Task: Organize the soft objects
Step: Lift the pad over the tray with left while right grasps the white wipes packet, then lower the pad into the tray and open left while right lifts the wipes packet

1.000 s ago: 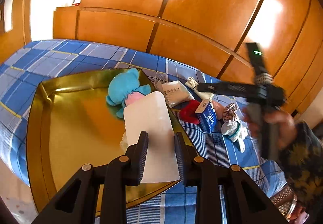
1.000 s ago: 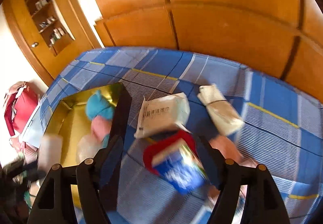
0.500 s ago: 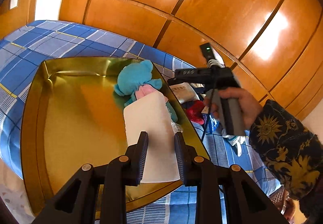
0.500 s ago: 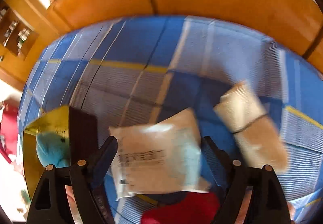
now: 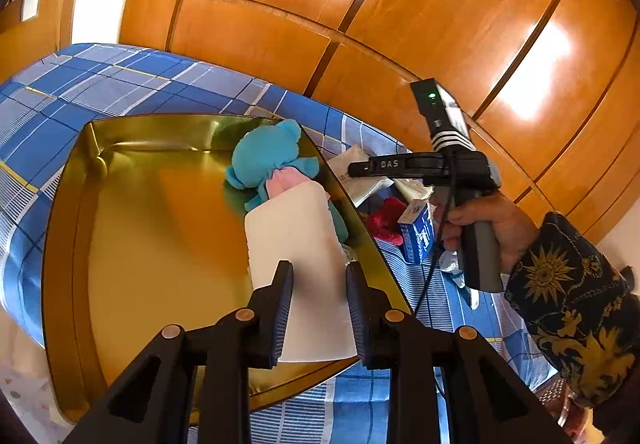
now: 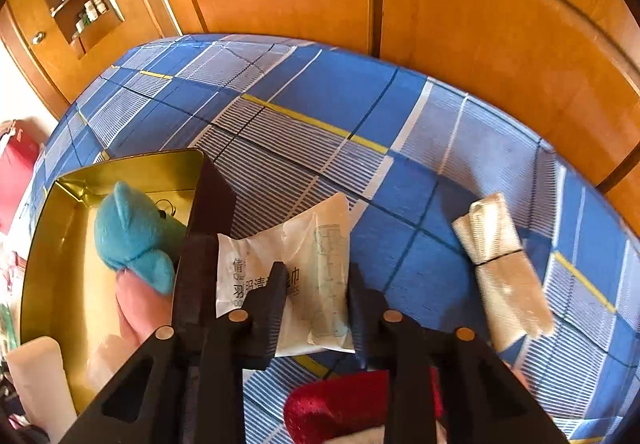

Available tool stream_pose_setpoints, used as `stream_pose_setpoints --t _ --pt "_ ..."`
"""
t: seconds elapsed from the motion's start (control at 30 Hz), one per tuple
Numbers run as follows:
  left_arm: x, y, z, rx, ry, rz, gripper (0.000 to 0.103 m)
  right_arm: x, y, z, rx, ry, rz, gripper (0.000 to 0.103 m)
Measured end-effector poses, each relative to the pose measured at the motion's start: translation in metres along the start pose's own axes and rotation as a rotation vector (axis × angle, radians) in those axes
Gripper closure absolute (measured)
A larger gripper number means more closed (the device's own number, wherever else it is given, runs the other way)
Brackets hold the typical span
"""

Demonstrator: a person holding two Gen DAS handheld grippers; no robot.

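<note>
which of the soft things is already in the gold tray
The teal plush bear lies inside the gold tray. The white wipes packet, the rolled beige cloth and the red plush are on the blue checked bedsheet.

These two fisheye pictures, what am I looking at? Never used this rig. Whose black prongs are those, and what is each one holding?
No robot here: a person holds a two-finger gripper in each hand, each with a camera looking along its fingers. The left wrist view shows the left gripper shut on a white foam block over the gold tray, where a teal plush bear lies. The right hand appears there too. The right wrist view shows the right gripper, whose jaws have just been closing, pinching a white wipes packet on the blue checked cloth. A rolled beige cloth lies nearby.
</note>
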State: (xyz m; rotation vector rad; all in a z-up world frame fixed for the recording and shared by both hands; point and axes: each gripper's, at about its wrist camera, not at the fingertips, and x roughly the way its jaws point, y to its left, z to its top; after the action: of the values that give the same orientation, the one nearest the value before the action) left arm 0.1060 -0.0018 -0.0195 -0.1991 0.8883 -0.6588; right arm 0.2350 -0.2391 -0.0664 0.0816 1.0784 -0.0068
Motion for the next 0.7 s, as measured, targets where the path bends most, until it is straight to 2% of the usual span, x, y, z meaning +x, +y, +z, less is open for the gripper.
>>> stream_pose_setpoints --t 0.17,0.33,0.53,0.7 --pt "-0.003 0.001 0.0 -0.004 -0.006 0.027 0.075 -0.025 -0.002 -0.009 0.002 -0.068 -0.029 0.084" --pt "-0.009 0.002 0.0 0.003 -0.027 0.074 0.075 -0.049 -0.006 -0.016 0.017 -0.141 -0.057 0.085" --pt "-0.015 0.002 -0.003 0.019 -0.046 0.142 0.075 -0.082 -0.013 -0.032 0.034 -0.225 -0.052 0.085" --pt "-0.015 0.001 -0.006 0.025 -0.046 0.17 0.075 -0.117 -0.016 -0.054 0.023 -0.287 -0.035 0.085"
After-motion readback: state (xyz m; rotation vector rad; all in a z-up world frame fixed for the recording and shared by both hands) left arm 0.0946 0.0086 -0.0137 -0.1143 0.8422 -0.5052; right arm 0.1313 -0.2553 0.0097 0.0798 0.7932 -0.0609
